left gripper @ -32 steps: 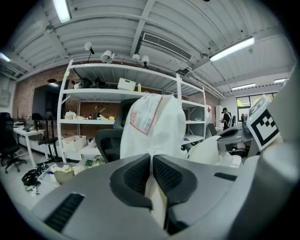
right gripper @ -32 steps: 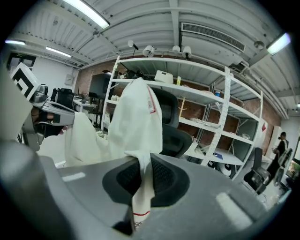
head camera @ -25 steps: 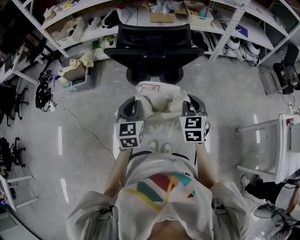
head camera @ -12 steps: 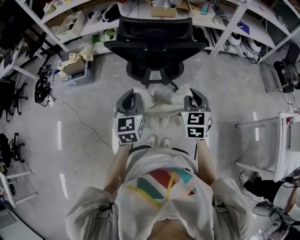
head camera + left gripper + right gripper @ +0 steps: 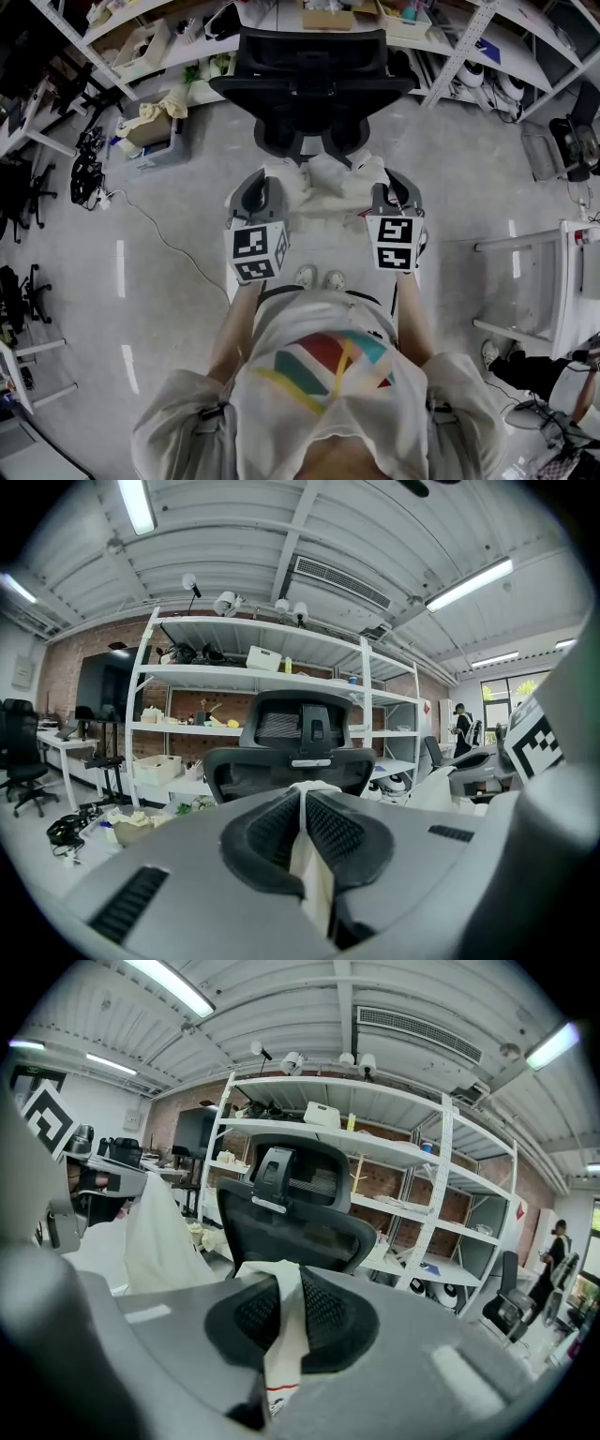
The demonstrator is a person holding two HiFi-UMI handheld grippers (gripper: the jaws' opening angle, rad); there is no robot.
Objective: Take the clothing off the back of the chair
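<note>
A cream-white garment (image 5: pixel 323 192) hangs stretched between my two grippers, just in front of the black office chair (image 5: pixel 309 80). My left gripper (image 5: pixel 265 187) is shut on the garment's left edge; the cloth (image 5: pixel 312 864) shows pinched between its pads. At the garment's right edge my right gripper (image 5: pixel 382 192) is also shut, with a fold of fabric (image 5: pixel 279 1340) and its label squeezed between the pads. The chair's back (image 5: pixel 291 761) stands bare ahead in both gripper views, clear of the garment.
White shelving (image 5: pixel 141 47) with boxes and clutter runs behind the chair. A box with cloth (image 5: pixel 150 131) and a cable (image 5: pixel 150 239) lie on the floor at left. A white table frame (image 5: pixel 553 291) stands at right. My shoes (image 5: pixel 319 277) are below the garment.
Both grippers, still holding the garment, have shifted toward the chair in the head view. The garment now hangs flatter and more spread between them.
</note>
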